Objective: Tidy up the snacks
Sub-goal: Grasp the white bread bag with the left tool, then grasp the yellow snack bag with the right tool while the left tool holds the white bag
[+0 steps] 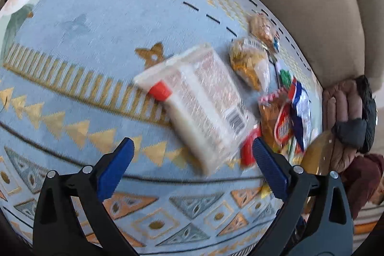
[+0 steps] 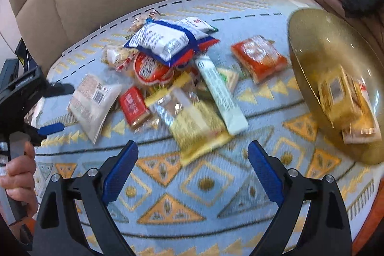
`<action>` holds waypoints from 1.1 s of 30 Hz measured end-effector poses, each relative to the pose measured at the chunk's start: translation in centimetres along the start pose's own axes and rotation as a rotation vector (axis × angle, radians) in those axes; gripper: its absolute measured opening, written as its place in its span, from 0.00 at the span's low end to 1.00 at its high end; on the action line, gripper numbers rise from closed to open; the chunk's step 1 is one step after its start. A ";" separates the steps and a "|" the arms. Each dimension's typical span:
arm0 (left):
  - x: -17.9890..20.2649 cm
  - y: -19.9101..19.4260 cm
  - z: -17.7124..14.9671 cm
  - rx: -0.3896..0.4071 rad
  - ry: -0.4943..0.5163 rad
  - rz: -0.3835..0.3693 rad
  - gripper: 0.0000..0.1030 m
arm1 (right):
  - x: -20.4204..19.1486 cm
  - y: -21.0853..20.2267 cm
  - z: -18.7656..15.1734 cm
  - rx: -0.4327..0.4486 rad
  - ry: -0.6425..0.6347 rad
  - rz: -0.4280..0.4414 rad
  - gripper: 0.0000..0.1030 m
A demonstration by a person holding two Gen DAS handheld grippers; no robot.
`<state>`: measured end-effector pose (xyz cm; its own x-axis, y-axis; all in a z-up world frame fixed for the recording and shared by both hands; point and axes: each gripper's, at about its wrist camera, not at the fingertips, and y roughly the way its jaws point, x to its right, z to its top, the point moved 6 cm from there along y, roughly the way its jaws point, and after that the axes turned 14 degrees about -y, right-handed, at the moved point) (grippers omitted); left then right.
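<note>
On the patterned pale-blue cloth (image 2: 192, 196) a pile of plastic snack packets (image 2: 172, 78) lies – left gripper (image 1: 192, 160) and right gripper (image 2: 193, 157) both spread, empty; the golden round plate (image 2: 309, 44) holds perhaps two yellow packets (image 2: 345, 102)

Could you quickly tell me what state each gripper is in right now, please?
Left gripper: open, holding nothing, above the white packet.
Right gripper: open, holding nothing, above the rug near the snack pile.
</note>
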<state>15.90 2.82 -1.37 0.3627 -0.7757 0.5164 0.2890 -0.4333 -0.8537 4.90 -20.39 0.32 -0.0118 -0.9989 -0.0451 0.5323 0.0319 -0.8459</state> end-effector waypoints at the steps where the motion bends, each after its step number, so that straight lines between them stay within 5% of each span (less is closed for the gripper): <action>1: 0.6 0.4 0.6 0.013 -0.005 0.007 0.97 | 0.0 0.4 0.5 -0.003 -0.017 -0.003 0.89; 8: 2.9 4.2 3.0 0.047 -0.029 0.069 0.97 | 1.3 2.3 1.2 -0.004 -0.022 -0.016 0.89; 12: 4.6 5.8 3.1 0.052 0.071 0.111 0.97 | 1.7 3.3 0.9 -0.016 -0.010 0.001 0.89; 17: 6.1 7.4 1.8 0.108 0.290 0.258 0.97 | 0.4 4.4 0.9 -0.041 -0.064 -0.015 0.87; 19: 6.3 7.6 1.5 0.133 0.326 0.277 0.97 | -0.1 4.7 0.7 -0.054 -0.108 -0.068 0.78; 21: 6.4 7.7 1.2 0.146 0.362 0.294 0.95 | -0.1 5.0 0.1 -0.073 -0.145 -0.132 0.57; 24: 6.3 6.8 0.2 0.131 0.426 0.281 0.87 | -0.1 4.4 -0.6 -0.074 -0.141 -0.122 0.45; 29: 5.2 5.7 -3.2 0.069 0.552 0.282 0.84 | -0.5 2.9 -3.3 -0.145 -0.009 0.008 0.14; 33: 4.2 4.6 -7.2 -0.013 0.707 0.277 0.84 | -0.9 2.1 -6.8 -0.221 0.117 0.126 0.16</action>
<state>12.37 -5.76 -3.62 -0.2347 -0.9645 0.1210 0.2582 -0.1819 -0.9488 0.31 -19.19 -5.02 -0.0617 -0.9763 -0.2076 0.3381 0.1752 -0.9246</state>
